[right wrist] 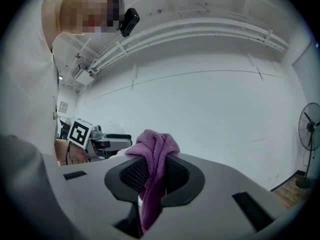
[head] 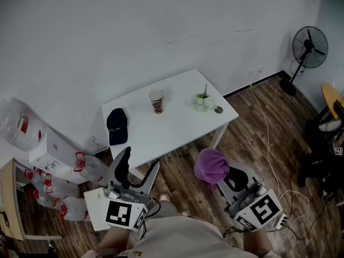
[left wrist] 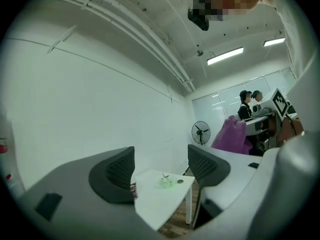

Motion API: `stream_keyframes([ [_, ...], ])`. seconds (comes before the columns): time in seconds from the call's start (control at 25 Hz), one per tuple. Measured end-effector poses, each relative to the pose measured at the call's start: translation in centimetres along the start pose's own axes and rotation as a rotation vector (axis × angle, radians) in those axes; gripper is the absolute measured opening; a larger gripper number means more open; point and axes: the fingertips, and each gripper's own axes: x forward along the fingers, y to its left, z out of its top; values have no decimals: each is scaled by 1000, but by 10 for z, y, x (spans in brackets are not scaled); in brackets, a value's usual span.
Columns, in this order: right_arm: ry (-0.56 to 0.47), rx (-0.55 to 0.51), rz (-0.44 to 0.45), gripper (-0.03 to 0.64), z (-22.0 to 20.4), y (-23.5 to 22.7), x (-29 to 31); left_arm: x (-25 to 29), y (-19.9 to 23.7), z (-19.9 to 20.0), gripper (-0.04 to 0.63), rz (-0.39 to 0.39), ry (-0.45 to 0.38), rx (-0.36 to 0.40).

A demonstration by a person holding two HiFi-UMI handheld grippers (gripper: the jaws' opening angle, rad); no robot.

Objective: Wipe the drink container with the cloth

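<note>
No words or numbers can be read. The left gripper (head: 137, 172) and right gripper (head: 224, 179) carry only black-and-white square markers (head: 119, 213), without letters. Print on the drink container (head: 156, 101), near the tabletop's (head: 177, 123) far edge, and red labels on the bottles (head: 56, 204) are too small.

Drink container (left wrist: 133, 190) mostly hidden behind left tool (left wrist: 161, 159); fan (right wrist: 310, 134) cropped by edge.

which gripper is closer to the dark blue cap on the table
Left. The left gripper hangs just off the white table edge near the dark blue cap; the right gripper sits far to its right.
</note>
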Motion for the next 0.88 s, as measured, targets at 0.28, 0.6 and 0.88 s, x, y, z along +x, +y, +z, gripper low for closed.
stream_keyframes([
  [0.28,6,13,12,81,-10,-24,22,31,6,-27,356,-13,56,2],
  [0.6,48,28,-4,81,-30,-60,78,82,48,-53,370,-2,61,-25],
  [0.88,90,35,-8,81,-37,-96,152,141,91,-90,379,-66,128,-26],
])
